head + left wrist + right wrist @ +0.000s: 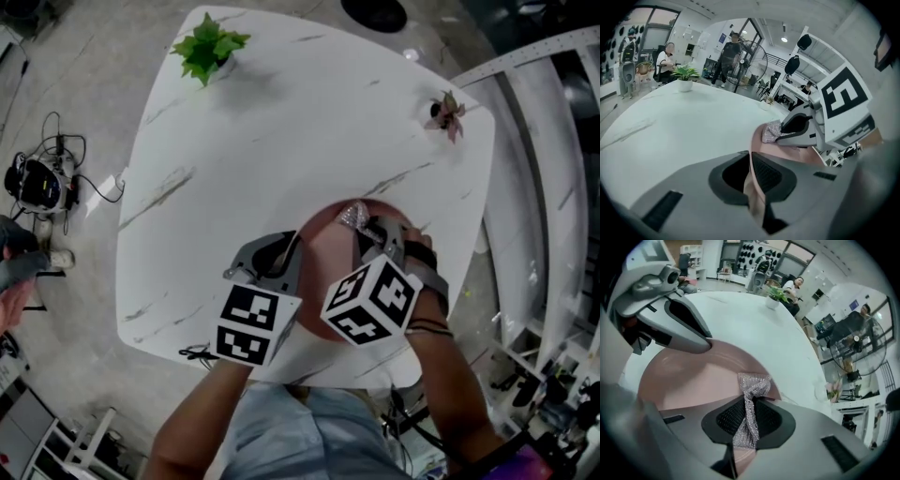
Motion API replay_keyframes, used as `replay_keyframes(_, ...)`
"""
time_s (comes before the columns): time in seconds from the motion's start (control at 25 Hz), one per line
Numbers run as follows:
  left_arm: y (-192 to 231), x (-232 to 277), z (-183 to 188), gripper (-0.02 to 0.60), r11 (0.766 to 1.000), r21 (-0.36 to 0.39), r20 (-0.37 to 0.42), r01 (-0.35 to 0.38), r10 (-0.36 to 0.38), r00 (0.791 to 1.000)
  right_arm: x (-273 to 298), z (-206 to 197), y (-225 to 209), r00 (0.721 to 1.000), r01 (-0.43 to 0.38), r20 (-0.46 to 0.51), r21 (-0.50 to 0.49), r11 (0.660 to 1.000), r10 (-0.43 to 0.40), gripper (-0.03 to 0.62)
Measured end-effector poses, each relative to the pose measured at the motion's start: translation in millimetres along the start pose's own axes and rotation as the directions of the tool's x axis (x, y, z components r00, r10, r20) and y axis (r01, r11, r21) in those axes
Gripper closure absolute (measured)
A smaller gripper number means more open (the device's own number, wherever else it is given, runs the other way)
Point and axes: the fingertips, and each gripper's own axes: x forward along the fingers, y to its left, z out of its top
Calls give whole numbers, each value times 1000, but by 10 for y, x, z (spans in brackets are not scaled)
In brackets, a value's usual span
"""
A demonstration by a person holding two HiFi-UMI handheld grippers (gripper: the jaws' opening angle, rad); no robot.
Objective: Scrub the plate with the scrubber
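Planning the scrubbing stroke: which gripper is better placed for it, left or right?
Right. The right gripper is shut on the scrubber, over the plate; the left gripper is shut on the plate's rim, likely steadying it.

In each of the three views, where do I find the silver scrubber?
Head view: scrubber just right of centre.
Left gripper view: scrubber right of centre, middle height.
Right gripper view: scrubber lower centre, pinched in the right claw.
Shared landmark: the pink plate.

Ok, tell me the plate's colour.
Plain pink, no pattern. The plate shows best in the right gripper view.
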Motion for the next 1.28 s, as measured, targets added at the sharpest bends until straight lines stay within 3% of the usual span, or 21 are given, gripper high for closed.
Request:
replay_keyframes(0.16,8,14,2,561,999,-21,-22,30,-31,999,-2,168,146,1000,7,8,-187,982,-6,522)
replay_keyframes(0.36,38,32,21,563,996,-68,-48,65,-68,997,-54,360,382,998,50,52,-410,911,-31,522)
replay_keyframes(0.6,46,41,51,563,987,-126,-63,103,-112,992,-140,478,714,993,96,116,-540,836,-39,523)
replay_keyframes(0.76,54,39,48,561,982,-150,-60,111,-121,991,-167,459,793,989,113,141,-568,815,-39,523)
replay_keyframes(1.0,42,21,22,560,975,-185,-58,125,-138,989,-225,412,895,986,94,169,-554,827,1,523)
replay_keyframes(1.16,26,-14,18,557,970,-195,-35,142,-152,988,-209,349,867,987,49,157,-454,890,25,523)
replay_keyframes(1.28,24,-45,20,554,962,-209,-25,175,-184,983,-215,331,885,989,36,144,-411,911,26,522)
